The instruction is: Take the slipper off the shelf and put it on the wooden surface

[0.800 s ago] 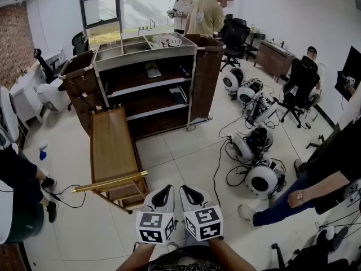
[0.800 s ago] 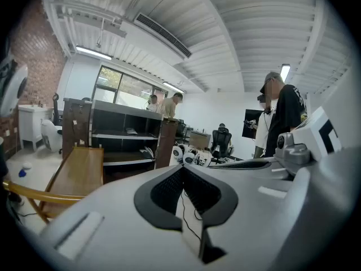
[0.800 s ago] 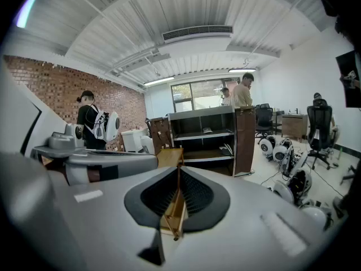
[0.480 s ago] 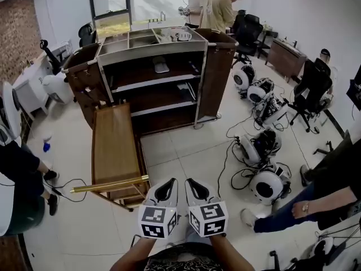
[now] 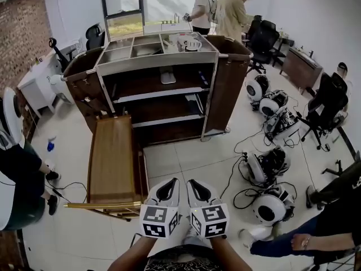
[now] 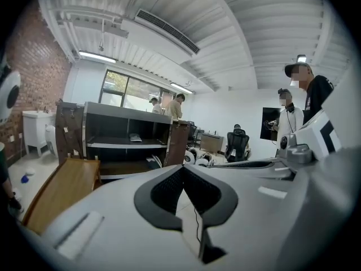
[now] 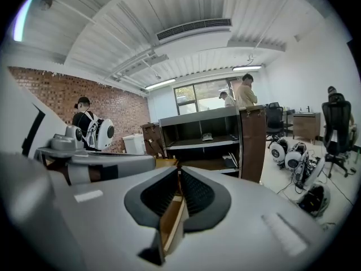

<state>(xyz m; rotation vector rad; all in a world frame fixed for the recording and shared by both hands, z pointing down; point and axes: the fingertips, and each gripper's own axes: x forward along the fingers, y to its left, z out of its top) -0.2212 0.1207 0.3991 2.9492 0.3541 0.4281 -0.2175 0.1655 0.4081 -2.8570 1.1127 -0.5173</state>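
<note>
A pale grey slipper (image 5: 167, 77) lies on the upper shelf of the dark wooden cart (image 5: 225, 83), far ahead of me. It also shows small in the left gripper view, slipper (image 6: 135, 138), and in the right gripper view, slipper (image 7: 207, 136). The wooden surface (image 5: 110, 157) is a long flap that juts from the cart's left front toward me. My left gripper (image 5: 170, 182) and right gripper (image 5: 193, 182) hang side by side low in the head view, well short of the cart. Both are shut with nothing between their jaws.
A second slipper-like item (image 5: 194, 101) lies on the middle shelf. Round white robots with cables (image 5: 271, 168) crowd the floor at the right. Two people (image 5: 225, 10) stand behind the cart, a person's arm (image 5: 316, 241) reaches in at lower right, and another person (image 5: 11, 168) is at the left.
The cart has slid down and to the right in the head view and looks a little nearer. Both grippers stay shut, side by side.
</note>
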